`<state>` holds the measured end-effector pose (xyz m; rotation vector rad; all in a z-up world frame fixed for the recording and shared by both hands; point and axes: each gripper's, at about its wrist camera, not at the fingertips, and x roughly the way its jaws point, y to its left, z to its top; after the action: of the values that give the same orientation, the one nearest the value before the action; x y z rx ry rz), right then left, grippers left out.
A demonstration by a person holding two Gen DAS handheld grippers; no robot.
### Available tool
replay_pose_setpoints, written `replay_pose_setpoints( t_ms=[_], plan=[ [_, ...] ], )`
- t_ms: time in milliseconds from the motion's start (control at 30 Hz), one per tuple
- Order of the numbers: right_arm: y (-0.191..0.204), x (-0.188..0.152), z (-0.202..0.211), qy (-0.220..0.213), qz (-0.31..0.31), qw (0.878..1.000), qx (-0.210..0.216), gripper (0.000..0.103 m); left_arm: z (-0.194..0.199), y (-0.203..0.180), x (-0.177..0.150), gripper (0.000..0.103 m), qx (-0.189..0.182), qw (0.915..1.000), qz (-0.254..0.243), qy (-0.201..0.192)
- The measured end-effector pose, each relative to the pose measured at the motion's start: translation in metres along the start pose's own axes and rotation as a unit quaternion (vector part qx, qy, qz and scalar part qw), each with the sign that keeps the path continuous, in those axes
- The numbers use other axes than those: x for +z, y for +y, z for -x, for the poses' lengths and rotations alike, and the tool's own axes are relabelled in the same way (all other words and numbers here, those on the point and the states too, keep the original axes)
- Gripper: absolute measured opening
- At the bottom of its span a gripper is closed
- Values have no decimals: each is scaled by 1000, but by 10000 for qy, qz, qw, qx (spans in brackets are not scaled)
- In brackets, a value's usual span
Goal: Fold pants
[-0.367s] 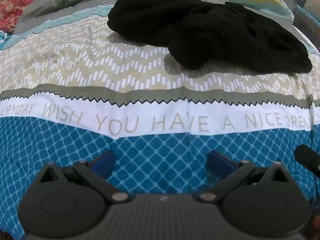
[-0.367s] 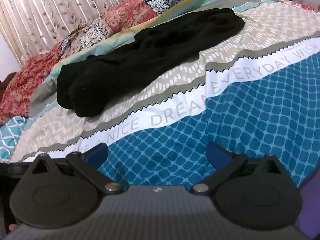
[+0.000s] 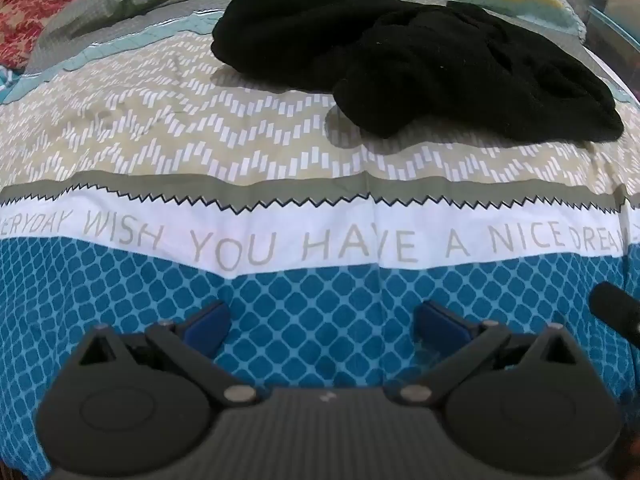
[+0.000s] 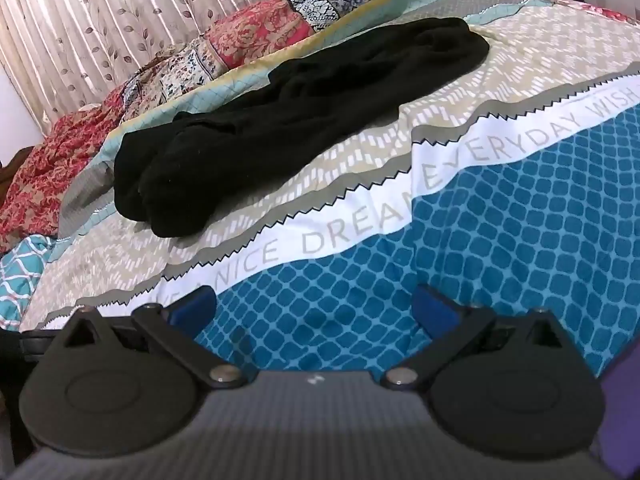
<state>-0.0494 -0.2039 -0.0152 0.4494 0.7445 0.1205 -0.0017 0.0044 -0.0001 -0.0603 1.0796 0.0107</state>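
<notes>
Black pants (image 3: pixel 408 60) lie rumpled on the beige zigzag band of the bedspread (image 3: pixel 160 140), far from both grippers. In the right wrist view the pants (image 4: pixel 280 120) stretch lengthwise, leg ends toward the left. My left gripper (image 3: pixel 322 322) hovers over the blue patterned band, jaws wide open, nothing between its blue pads (image 3: pixel 208 322). My right gripper (image 4: pixel 314 310) hangs over the same blue band, also open and empty, blue pads (image 4: pixel 434 308) spread apart.
The bedspread (image 4: pixel 520 220) carries a white band with grey lettering. A red and blue patchwork quilt (image 4: pixel 256 32) is bunched behind the pants. A leaf-print curtain (image 4: pixel 100 20) hangs at the back. A dark rounded object (image 3: pixel 616 310) pokes in at the left wrist view's right edge.
Both views have shifted slightly; the pants sit a touch lower in the right wrist view. Both grippers stay open and the pants have not moved.
</notes>
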Motion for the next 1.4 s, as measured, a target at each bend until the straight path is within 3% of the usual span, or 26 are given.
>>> replay_pose_setpoints(
  t_ms=[100,167,233,333,433,533,567,600,633,667,733,800,933,1067,1233,1333,1400],
  plan=[
    [9,-4,-3,-9,87,9999,-115,103,9,6,9,103,-148,9999,-33,-13],
    [10,-4,-2,-66,88,9998,-140,95,20,16,18,102,-116,9990,49,-424],
    [10,-4,-2,-174,80,9995,-243,72,36,25,36,101,56,9951,50,-987],
    [5,1,-9,-184,-58,9995,-262,48,40,39,70,93,-32,9916,315,-1255],
    [-7,0,-9,-227,-269,9993,-120,46,26,39,96,92,-470,9898,565,-1218],
    [-11,0,-8,-223,-419,9989,0,46,2,18,110,94,-812,9900,400,-1081],
    [-12,1,-8,-222,-444,9988,24,46,-9,11,113,85,-885,9905,386,-980],
    [-12,1,-8,-215,-468,9987,45,46,-20,7,116,67,-953,9906,439,-872],
    [-13,1,-9,-211,-480,9986,65,46,-27,5,119,29,-1021,9908,492,-740],
    [-13,2,-9,-208,-486,9986,77,46,-31,4,120,19,-1171,9898,584,-566],
    [-13,3,-8,-194,-496,9985,100,46,-25,5,111,16,-1425,9860,670,-553],
    [-16,5,-6,-177,-577,9980,168,46,-4,5,94,15,-1478,9855,264,-790],
    [-24,12,1,-290,-714,9967,259,47,52,35,44,15,-1957,9738,-201,-1139],
    [-21,17,6,-440,-628,9968,209,47,103,72,-7,15,-1844,9689,-574,-1549],
    [-24,27,10,-551,-578,9967,109,47,126,131,-27,15,-1431,9769,120,-1580],
    [-26,37,13,-695,-434,9966,-43,47,129,173,-26,15,-1057,9759,847,-1712],
    [-30,50,14,-784,-351,9962,-153,47,130,201,-14,15,-851,9706,1321,-1825]
  ],
)
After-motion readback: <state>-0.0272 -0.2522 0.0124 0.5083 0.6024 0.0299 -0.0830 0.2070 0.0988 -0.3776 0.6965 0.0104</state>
